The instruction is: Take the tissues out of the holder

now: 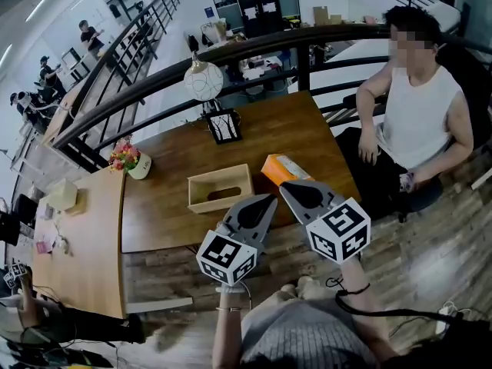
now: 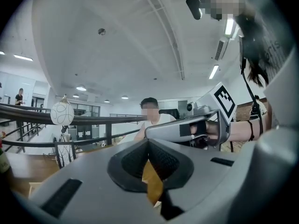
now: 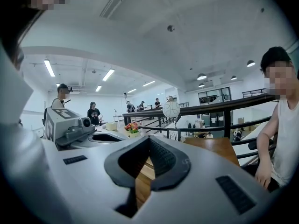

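In the head view a light wooden tissue holder (image 1: pixel 221 187) sits on the brown table (image 1: pixel 300 129). It is an open box with an oval slot showing inside. An orange tissue pack (image 1: pixel 286 169) lies on the table just right of it, outside the holder. My left gripper (image 1: pixel 272 198) and right gripper (image 1: pixel 282 184) hover side by side above the table's near edge, tips close together, pointing toward the pack. In their own views the left gripper (image 2: pixel 148 141) and the right gripper (image 3: pixel 149 138) each have their jaws shut with nothing held. Orange shows behind the left jaws.
A person in a white sleeveless top (image 1: pixel 419 121) sits at the table's right end. A globe lamp (image 1: pixel 204 79), a picture frame (image 1: pixel 224 126) and a flower pot (image 1: pixel 129 160) stand at the far side. A lighter table (image 1: pixel 84 244) adjoins on the left, and a black railing (image 1: pixel 231 52) runs behind.
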The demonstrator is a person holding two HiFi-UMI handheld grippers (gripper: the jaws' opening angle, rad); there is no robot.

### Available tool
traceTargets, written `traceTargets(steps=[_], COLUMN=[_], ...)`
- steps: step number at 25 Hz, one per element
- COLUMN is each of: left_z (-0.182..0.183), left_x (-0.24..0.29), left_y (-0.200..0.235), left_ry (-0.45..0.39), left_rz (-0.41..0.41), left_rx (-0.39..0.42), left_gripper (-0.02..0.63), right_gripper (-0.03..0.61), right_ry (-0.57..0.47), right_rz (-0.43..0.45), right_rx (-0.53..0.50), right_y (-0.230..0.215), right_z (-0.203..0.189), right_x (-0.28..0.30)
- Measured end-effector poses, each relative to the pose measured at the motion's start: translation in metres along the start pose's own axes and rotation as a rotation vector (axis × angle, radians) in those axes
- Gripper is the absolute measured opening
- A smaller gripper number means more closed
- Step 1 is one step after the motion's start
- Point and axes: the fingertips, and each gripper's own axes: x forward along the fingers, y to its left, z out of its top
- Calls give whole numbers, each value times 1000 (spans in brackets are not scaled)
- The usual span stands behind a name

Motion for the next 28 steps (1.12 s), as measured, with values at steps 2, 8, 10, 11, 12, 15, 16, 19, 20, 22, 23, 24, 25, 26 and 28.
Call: traceTargets(steps=[2,8,10,11,12,15,16,19,20,22,23,24,25,26,28], left_z=[2,10,12,13,14,15,14,12,12,12,13,13,12,12,12], left_x=[-1,1,2,3,4,5,6,7,7,7,8,8,8,8,9], left_y=[0,0,-1,-1,-2,-4,-4,-3,-4,-4,-4,-4,-4,-4,-4], left_ry=[-2,-21,-23,-24,-24,-24,-23,-20,-20,-21,-21,-22,-21,-21,-20], left_rz=[-1,-3,-4,-6,-8,-17,-18,-20,-22,-23,-23,-24,-24,-23,-22], left_rx=[3,12,15,16,16,15,15,15,16,18,18,18,18,18,17], left_gripper=[8,8,8,8,8,8,8,8,8,8,8,8,8,8,8], right_gripper=[12,12,12,12,12,12,12,12,12,12,12,12,12,12,12], right_ry=[-4,-39,-45,-46,-48,-56,-59,-61,-61,-63,-64,-65,-67,-68,-69], right_rz=[9,24,26,27,28,29,29,32,34,37,38,40,42,44,47], right_rx=[-5,-19,-26,-28,-26,-14,-12,-9,-9,-10,-10,-10,-9,-8,-7], right_y=[3,2,2,1,1,-3,-3,-5,-5,-6,-6,-6,-6,-6,-7], right_z=[1,8,10,11,11,11,10,9,9,8,8,7,7,7,6], right_x=[0,-2,-2,-3,-4,-6,-6,-4,-5,-5,-5,-5,-5,-5,-6])
